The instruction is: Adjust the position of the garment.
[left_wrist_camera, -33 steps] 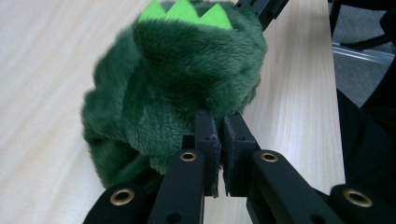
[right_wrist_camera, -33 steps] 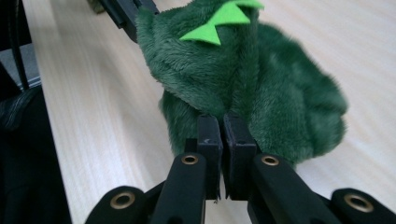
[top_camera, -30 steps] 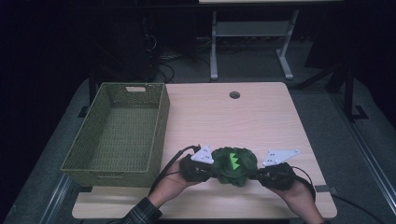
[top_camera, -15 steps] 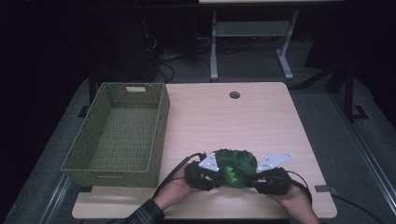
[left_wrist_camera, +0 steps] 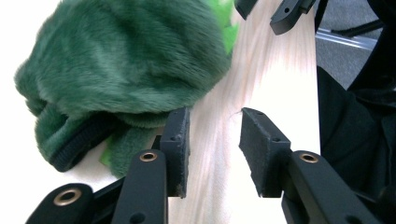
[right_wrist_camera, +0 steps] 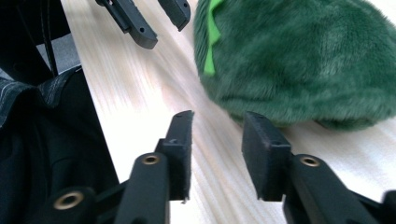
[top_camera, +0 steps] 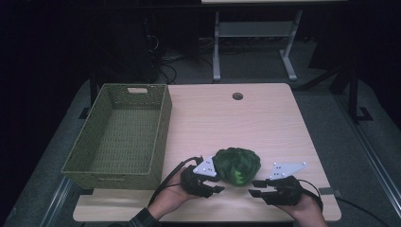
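The pale wooden rectangular table (top_camera: 265, 123) carried everything, with a round cable hole (top_camera: 237, 96) near its far edge. Along its left side stood the olive-green woven rectangular basket (top_camera: 118, 137), empty, with a handle slot in its far wall. Well apart from it, near the table's front edge, the dark green furry plush toy with bright green felt spikes (top_camera: 237, 164) lay free on the wood, between the two hand-held tools.

The left gripper (top_camera: 215, 188) sat just beside the plush's left flank and the right gripper (top_camera: 255, 185) just off its right flank, both pointing inward. Each pair of jaws had just been opening and stood part-way apart with nothing but bare wood between them. In the left gripper view the left gripper's (left_wrist_camera: 212, 140) inner jaw nearly brushed the fur's lower edge, while in the right gripper view the right gripper (right_wrist_camera: 215, 142) stood a little short of the toy.

Judged from this, the step in hand was a fresh take on the plush, probably to carry it to the basket. The soft, rounded body would squash and slip under a shallow pinch, so a good grip would call for wider jaws, a deeper reach into the bulk of the fur from one side, and a firm close before lifting. The other gripper would do best to stay clear or steady the far flank, so the toy did not roll away.
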### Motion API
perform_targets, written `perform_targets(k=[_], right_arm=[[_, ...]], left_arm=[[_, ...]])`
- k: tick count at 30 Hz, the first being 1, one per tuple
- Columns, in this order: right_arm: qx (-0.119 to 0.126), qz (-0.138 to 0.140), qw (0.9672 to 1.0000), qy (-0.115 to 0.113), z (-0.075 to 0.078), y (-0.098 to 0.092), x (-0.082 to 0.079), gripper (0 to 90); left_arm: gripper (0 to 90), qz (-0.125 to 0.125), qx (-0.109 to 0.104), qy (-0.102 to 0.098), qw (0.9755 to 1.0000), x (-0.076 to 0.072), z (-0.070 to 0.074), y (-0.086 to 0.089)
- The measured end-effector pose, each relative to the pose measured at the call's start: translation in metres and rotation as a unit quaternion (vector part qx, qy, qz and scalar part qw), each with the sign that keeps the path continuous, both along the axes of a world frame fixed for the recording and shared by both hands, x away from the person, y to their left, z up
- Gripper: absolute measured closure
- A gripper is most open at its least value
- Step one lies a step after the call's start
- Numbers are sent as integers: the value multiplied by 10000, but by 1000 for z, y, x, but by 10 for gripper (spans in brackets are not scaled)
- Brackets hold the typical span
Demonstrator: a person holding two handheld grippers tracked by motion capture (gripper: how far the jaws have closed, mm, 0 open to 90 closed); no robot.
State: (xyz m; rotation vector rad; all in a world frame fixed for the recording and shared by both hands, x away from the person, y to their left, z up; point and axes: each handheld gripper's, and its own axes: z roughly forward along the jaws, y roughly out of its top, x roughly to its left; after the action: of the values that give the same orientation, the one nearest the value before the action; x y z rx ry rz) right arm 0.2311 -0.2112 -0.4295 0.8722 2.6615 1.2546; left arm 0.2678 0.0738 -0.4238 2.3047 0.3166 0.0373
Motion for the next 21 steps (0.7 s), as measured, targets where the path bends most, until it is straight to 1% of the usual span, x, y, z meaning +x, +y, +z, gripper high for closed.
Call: perform_targets(k=[2,4,5,6,7,9,10,11,12,14,15,16,17,18,19,21], right_arm=[[35,-41,10000,-49,3,-2,3,713],[91,-144,9997,-161,7,-3,9,775],[119,-170,9996,-171,9,-3,11,800],[136,-188,9994,-247,11,-4,16,825],[152,-246,9992,-264,13,-4,19,853],[133,-330,9990,-283,14,-3,27,877],[63,-338,9989,-319,13,-2,33,890],[22,-371,9988,-324,11,-1,37,894],[-10,-404,9988,-290,9,-1,40,897],[-136,-445,9986,-243,4,0,47,898],[-141,-452,9987,-191,1,0,49,898],[-159,-458,9987,-133,-3,1,51,898],[-193,-455,9988,-42,-7,1,53,899],[-219,-447,9988,-20,-11,1,54,898],[-267,-438,9987,52,-14,3,55,898],[-338,-412,9985,110,-18,5,57,898]], left_arm=[[672,27,-32,-81,10000,3,5,0],[719,109,-123,-105,9998,8,11,-1],[742,141,-128,-128,9997,11,15,-2],[771,182,-144,-158,9996,15,17,-3],[809,231,-167,-159,9995,19,20,-5],[865,274,-111,-161,9994,27,20,-9],[890,320,-62,-144,9994,31,18,-11],[896,313,19,-151,9994,34,16,-13],[896,362,73,-109,9993,37,12,-15],[896,394,296,-38,9988,43,3,-18],[897,438,332,35,9985,45,-2,-19],[897,411,430,75,9982,47,-7,-19],[897,426,442,112,9981,48,-10,-20],[897,464,423,178,9979,48,-14,-20],[897,395,499,167,9978,50,-16,-20],[897,452,495,193,9976,50,-19,-22]])
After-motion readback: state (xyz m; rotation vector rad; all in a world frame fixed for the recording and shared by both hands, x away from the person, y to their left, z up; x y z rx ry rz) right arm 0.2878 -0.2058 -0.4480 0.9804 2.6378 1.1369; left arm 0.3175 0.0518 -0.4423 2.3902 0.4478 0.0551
